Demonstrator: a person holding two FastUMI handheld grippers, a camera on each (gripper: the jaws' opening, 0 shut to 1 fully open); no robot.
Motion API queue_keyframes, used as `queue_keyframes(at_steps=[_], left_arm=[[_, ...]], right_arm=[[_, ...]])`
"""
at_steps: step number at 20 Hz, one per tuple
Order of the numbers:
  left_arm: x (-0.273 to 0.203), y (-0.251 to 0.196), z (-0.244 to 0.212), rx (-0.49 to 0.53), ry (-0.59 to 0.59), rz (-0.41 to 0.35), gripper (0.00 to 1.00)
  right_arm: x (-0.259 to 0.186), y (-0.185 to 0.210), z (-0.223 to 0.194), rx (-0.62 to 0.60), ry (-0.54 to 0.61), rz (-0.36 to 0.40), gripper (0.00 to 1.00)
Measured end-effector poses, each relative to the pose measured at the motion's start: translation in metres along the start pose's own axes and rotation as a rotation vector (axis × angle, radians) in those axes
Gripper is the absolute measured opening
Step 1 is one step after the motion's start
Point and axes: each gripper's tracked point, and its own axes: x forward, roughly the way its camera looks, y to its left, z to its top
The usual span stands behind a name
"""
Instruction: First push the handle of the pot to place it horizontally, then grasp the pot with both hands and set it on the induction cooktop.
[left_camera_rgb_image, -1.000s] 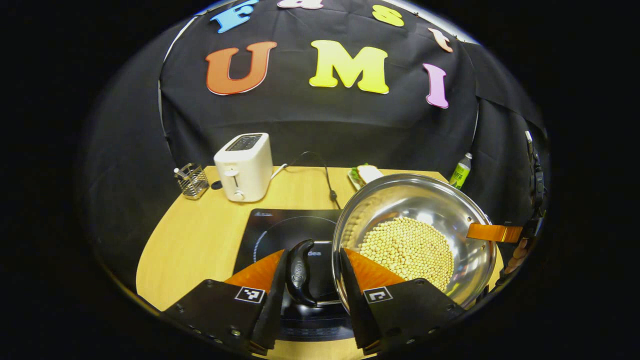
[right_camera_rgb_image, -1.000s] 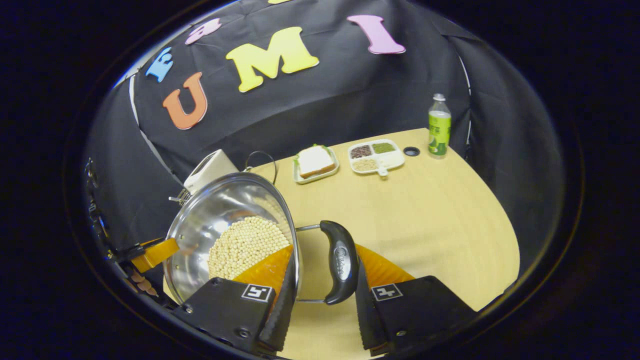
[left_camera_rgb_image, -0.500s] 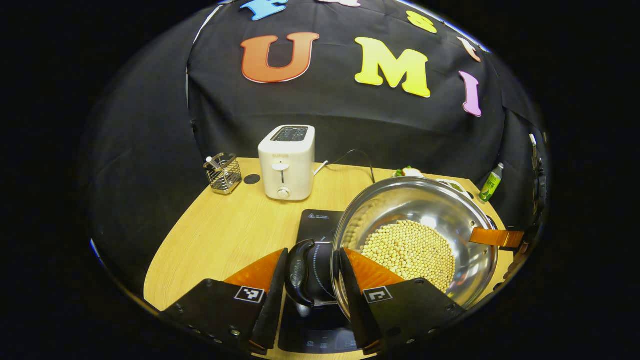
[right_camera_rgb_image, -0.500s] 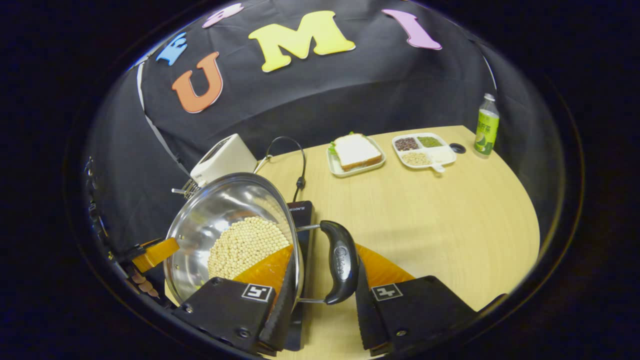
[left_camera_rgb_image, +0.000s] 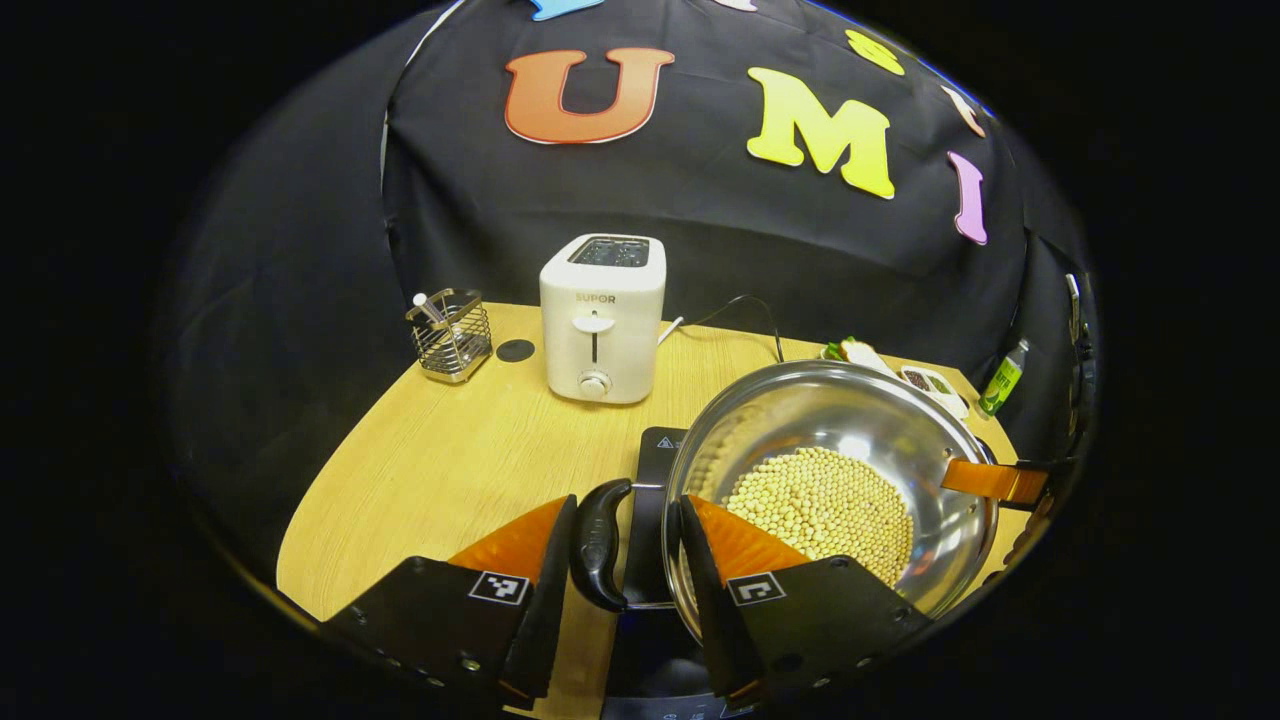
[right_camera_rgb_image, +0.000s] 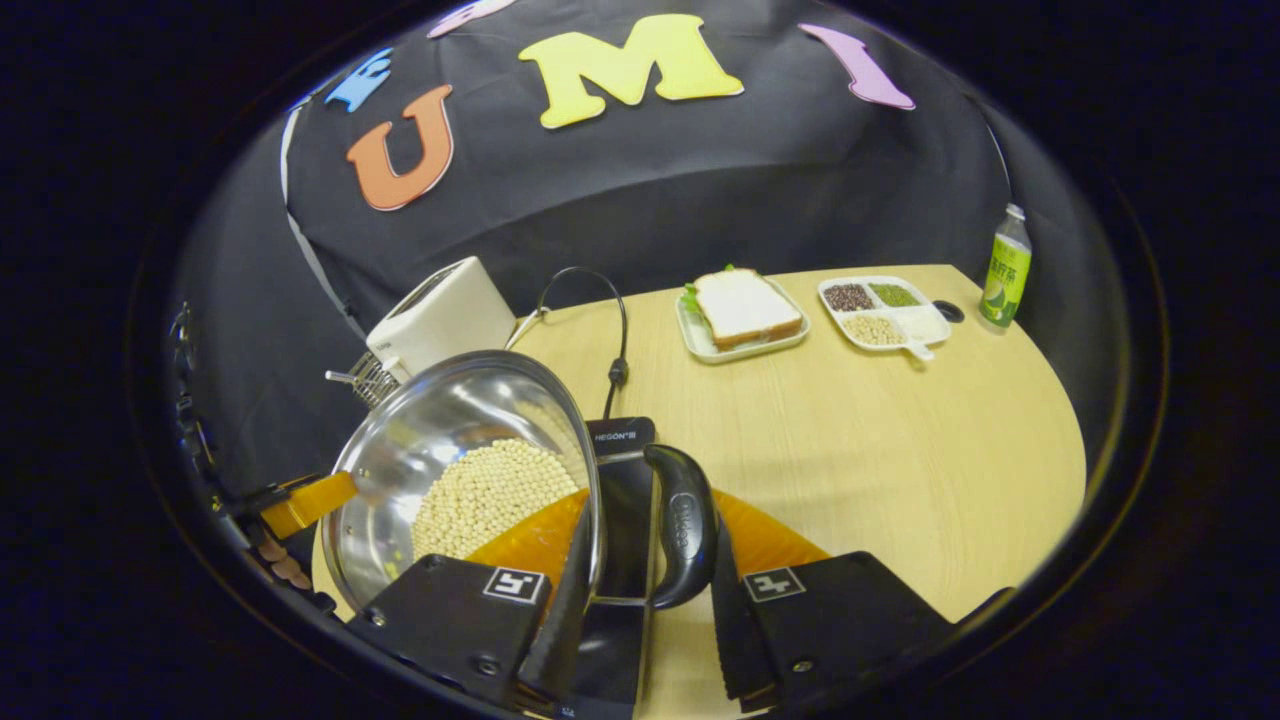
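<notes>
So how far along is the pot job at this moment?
Done: both pot handles lie level. In hand: the left gripper and right gripper each hold a black handle, with the pot of beans over the induction cooktop. Left: setting it down and letting go.

The pot (left_camera_rgb_image: 830, 480) hides most of the induction cooktop (left_camera_rgb_image: 655, 460) and sandwich plate (left_camera_rgb_image: 850, 350).

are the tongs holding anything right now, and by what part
Yes: the steel pot, by its two black side handles. The left tongs close on one handle, the right tongs on the other.
</notes>
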Motion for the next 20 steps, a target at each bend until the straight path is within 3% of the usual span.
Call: queue_keyframes(at_steps=[8,13,14,15,17,20], left_arm=[[0.0,0.003,0.007,0.025,-0.067,-0.002,0.57],[0.0,-0.003,0.016,-0.044,-0.119,-0.04,0.61],[-0.002,-0.004,0.018,-0.049,-0.127,-0.046,0.67],[-0.004,0.001,0.017,-0.047,-0.127,-0.03,0.84],[-0.008,0.007,0.017,-0.032,-0.127,0.003,0.92],[-0.022,0.005,0.026,-0.033,-0.16,0.006,0.96]], right_arm=[[0.008,0.003,-0.006,0.081,-0.046,0.051,0.58],[0.003,0.001,-0.002,0.063,-0.107,0.031,0.65],[0.0,-0.001,0.002,0.048,-0.129,0.012,0.65],[-0.005,-0.005,0.007,0.03,-0.153,-0.013,0.72],[-0.015,-0.007,0.017,0.008,-0.197,-0.033,0.81],[-0.033,-0.012,0.026,-0.024,-0.241,-0.054,0.82]])
